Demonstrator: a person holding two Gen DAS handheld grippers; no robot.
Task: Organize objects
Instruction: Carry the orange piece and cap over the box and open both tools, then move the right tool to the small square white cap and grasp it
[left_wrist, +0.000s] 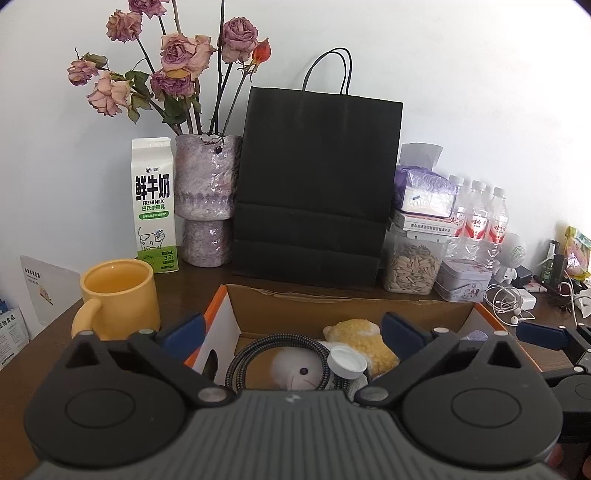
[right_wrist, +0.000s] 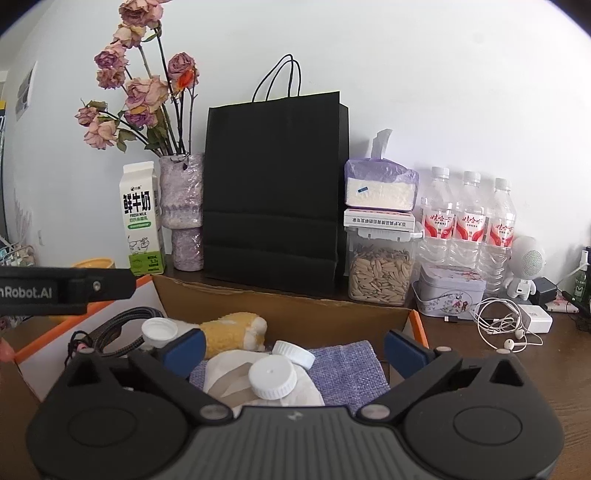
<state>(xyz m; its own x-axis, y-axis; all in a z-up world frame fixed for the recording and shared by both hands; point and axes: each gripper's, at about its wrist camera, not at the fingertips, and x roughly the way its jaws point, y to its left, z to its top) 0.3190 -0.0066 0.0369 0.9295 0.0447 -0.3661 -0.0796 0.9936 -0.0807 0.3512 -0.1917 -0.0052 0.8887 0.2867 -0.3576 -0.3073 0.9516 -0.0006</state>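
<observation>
Both our grippers, left (left_wrist: 291, 328) and right (right_wrist: 293, 345), hover over box (right_wrist: 258, 299), jaws wide, holding nothing. Caps (right_wrist: 272, 377), plush (right_wrist: 232, 328), cable (left_wrist: 258, 345) lie loose inside. Risk: descending fingers snag cable, tip yellow mug (left_wrist: 118, 295) beside box.

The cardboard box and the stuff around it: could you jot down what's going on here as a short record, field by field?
container: cardboard box, open, on the wooden table
inside: yellow plush toy, braided cable, blue cloth, white pouch, three white caps, one on the pouch
behind the box: black paper bag, milk carton, vase of dried roses, jar of seeds, three water bottles
left of the box: yellow mug
right of the box: tin, white earphones
left gripper: open, holding nothing
right gripper: open, holding nothing
</observation>
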